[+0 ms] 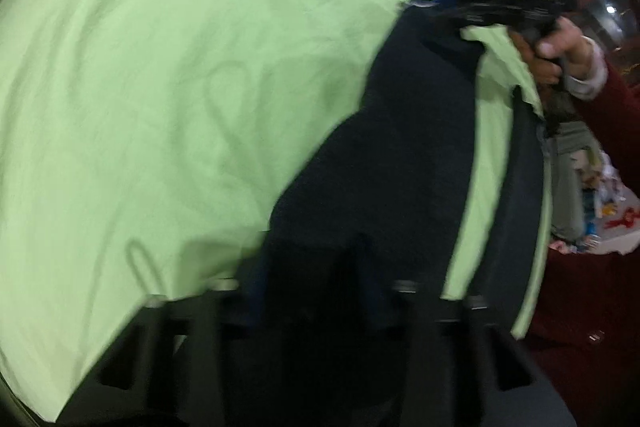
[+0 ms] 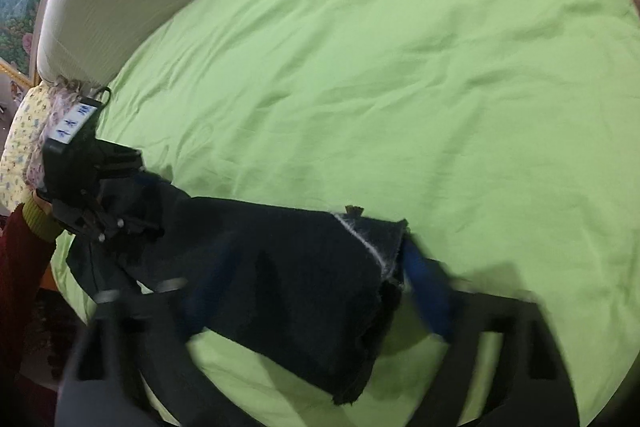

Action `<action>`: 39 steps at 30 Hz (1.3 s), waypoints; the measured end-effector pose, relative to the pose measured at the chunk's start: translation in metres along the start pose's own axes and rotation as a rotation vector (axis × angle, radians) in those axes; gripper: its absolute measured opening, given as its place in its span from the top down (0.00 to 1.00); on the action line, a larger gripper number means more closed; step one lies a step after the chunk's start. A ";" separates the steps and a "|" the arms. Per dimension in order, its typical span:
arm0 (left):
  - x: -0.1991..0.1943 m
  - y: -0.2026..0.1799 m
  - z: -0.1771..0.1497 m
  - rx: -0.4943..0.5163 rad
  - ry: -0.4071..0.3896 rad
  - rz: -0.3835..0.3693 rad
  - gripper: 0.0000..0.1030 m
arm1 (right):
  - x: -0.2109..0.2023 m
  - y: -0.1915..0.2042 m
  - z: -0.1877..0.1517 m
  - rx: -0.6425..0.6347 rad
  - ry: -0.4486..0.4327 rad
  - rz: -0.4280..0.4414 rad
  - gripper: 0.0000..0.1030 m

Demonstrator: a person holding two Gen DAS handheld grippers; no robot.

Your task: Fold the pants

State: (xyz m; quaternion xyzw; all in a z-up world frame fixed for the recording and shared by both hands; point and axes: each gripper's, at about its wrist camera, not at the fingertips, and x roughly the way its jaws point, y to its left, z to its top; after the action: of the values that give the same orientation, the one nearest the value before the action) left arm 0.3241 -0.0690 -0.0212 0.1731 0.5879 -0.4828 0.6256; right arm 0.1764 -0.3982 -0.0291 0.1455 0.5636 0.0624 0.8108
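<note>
Your dark pants (image 2: 280, 259) lie in a band on the green bed sheet (image 2: 400, 67), running in your right wrist view from 9 o'clock toward the centre bottom. Your left tool (image 2: 148, 203), at 9 o'clock there, is drawn narrow on one end of the cloth. Your right tool (image 2: 320, 287) straddles the frayed hem end with its blue fingers (image 2: 428, 291) half apart. Blur hides whether they press the cloth.

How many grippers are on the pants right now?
2. The left gripper is at one end of the dark pants on the green sheet; the right gripper is at the other end.
</note>
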 end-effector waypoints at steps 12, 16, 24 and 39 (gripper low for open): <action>-0.015 -0.049 -0.025 0.020 -0.106 -0.015 0.88 | -0.039 0.039 -0.015 -0.162 -0.164 -0.005 0.90; -0.031 -0.073 -0.038 -0.006 -0.176 -0.013 0.88 | -0.066 0.046 -0.031 -0.254 -0.227 0.006 0.90; -0.026 -0.148 -0.074 -0.048 -0.276 -0.016 0.88 | -0.085 0.055 -0.104 -0.364 -0.263 0.001 0.90; 0.007 -0.214 -0.107 -0.082 -0.336 -0.045 0.88 | -0.107 0.051 -0.217 -0.417 -0.243 -0.139 0.93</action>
State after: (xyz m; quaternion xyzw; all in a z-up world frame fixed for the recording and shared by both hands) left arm 0.0892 -0.0894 0.0206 0.0513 0.4979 -0.4945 0.7106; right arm -0.0609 -0.3417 0.0120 -0.0577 0.4457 0.1034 0.8873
